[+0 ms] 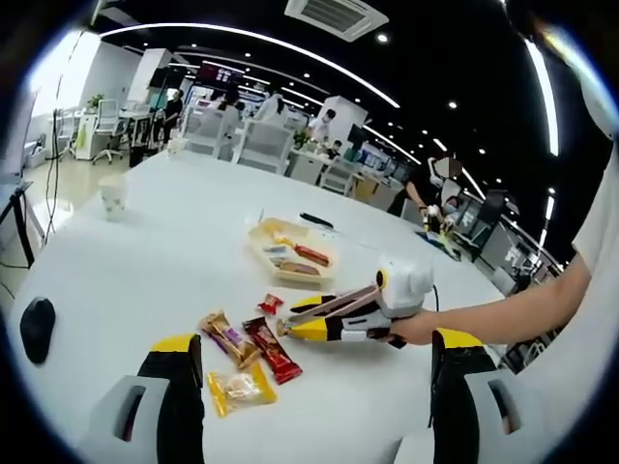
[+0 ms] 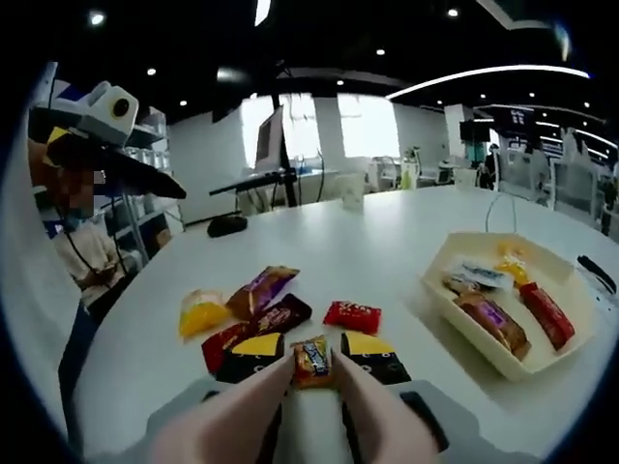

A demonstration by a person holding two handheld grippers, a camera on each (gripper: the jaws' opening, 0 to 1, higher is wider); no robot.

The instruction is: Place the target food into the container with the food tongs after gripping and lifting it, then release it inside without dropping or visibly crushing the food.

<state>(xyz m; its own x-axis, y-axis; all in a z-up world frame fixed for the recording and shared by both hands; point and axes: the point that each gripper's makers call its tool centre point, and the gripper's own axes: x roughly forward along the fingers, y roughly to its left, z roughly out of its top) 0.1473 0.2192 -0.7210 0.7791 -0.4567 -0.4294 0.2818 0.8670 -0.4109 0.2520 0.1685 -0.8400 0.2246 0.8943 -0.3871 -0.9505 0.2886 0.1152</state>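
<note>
In the right gripper view, low in the centre of the frame, my right gripper [image 2: 312, 372] carries pale food tongs [image 2: 290, 411] whose two arms rise from the bottom edge and close on a small orange-wrapped snack [image 2: 311, 361]; the black, yellow-tipped jaws stand either side of it, pressed against the tong arms. The snack sits pinched right at the tong tips, and I cannot tell whether it is off the white table [image 2: 387, 251] yet. My worry is that so shallow a bite lets the slick wrapper slide out during the carry, while a harder squeeze could crush it. Just beyond the tips lie a red packet [image 2: 352, 316], a dark red bar [image 2: 253, 329], a purple bar [image 2: 261, 287] and a yellow packet [image 2: 202, 312], any of which I could nudge. The cream container [image 2: 464, 333], already holding several snacks, sits at the right of the frame, well apart from the tongs. In the left gripper view, my left gripper [image 1: 314, 372] has its jaws wide apart and empty at the bottom of the frame.
</note>
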